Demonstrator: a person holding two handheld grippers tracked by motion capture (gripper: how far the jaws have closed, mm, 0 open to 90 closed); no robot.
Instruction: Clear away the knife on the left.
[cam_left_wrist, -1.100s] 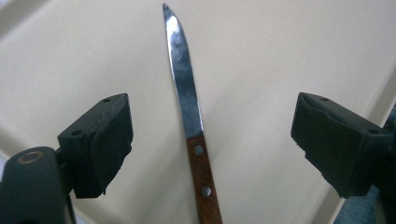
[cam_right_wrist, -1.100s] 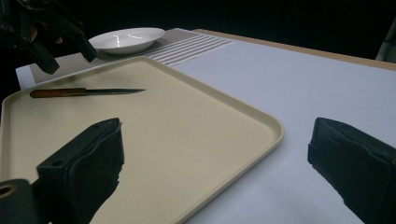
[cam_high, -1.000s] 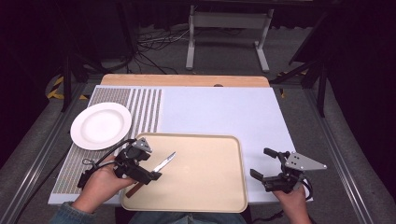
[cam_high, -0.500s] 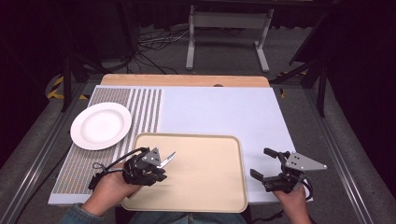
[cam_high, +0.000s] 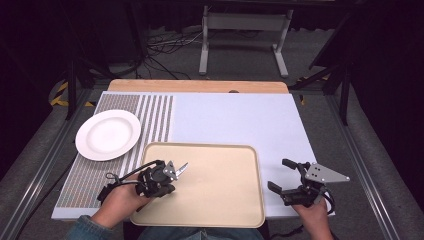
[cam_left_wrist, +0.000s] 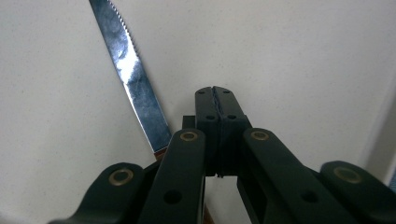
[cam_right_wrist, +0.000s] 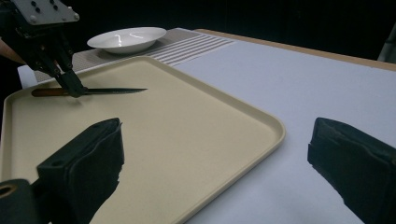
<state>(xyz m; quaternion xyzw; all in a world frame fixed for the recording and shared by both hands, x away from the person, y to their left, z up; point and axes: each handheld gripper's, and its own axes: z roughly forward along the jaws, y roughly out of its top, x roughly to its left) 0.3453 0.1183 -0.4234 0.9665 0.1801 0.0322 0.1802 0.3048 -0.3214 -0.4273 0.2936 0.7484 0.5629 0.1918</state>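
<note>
Left gripper view showed my left gripper with its jaws just closed, pads pressed together with nothing between them. The knife lay just beside them on the tray, its blade running past the tips. My right gripper rested released, off the tray's far edge.

Left gripper jaws just closed; right gripper jaws apart.
</note>
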